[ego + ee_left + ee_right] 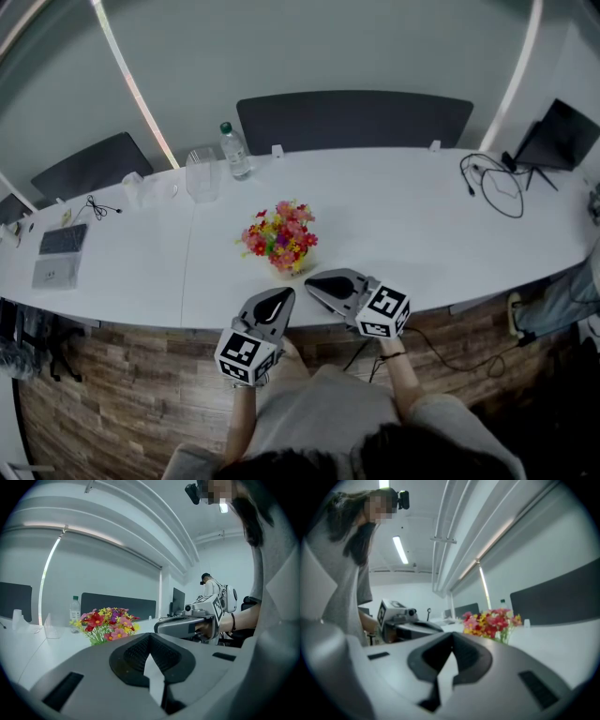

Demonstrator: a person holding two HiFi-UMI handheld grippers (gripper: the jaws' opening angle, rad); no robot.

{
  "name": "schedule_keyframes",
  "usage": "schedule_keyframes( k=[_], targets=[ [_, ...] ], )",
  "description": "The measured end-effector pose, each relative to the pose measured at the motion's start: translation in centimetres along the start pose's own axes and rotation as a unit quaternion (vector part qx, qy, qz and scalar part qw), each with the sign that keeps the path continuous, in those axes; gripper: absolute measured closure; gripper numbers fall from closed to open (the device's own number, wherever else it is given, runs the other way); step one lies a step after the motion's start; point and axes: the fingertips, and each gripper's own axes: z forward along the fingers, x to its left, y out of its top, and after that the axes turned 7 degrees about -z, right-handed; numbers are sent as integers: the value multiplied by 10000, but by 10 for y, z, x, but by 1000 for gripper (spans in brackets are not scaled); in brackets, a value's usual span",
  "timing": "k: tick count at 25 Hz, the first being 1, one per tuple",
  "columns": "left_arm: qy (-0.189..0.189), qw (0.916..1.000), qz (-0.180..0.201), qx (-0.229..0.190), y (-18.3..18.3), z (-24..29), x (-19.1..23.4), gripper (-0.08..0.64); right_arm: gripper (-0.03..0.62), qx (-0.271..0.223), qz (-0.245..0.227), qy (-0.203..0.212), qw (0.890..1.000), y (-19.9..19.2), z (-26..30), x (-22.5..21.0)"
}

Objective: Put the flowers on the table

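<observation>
A bunch of red, pink and yellow flowers [280, 237] stands upright on the white table [403, 234], near its front edge. The same flowers [108, 623] show in the left gripper view, and the flowers [491, 623] also appear in the right gripper view. My left gripper [278, 302] hangs at the table's front edge, just below the flowers, shut and empty. My right gripper [317, 284] is beside it to the right, also shut with nothing in it, its tip pointing left toward the flowers. Each gripper sees the other: the right gripper [161, 626] and the left gripper [433, 626].
A clear cup [202, 173] and a water bottle [234, 152] stand at the table's far side. A keyboard [63, 239] lies far left, cables [492, 183] and a laptop [561, 133] far right. Dark chairs [354, 119] line the back. Another person [212, 587] stands in the background.
</observation>
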Motion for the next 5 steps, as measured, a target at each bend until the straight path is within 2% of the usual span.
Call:
schedule_keyframes(
  k=[5],
  targets=[
    [12, 10000, 25, 16, -2, -1, 1, 543, 569, -51, 48, 9, 10000, -2, -2, 3]
  ],
)
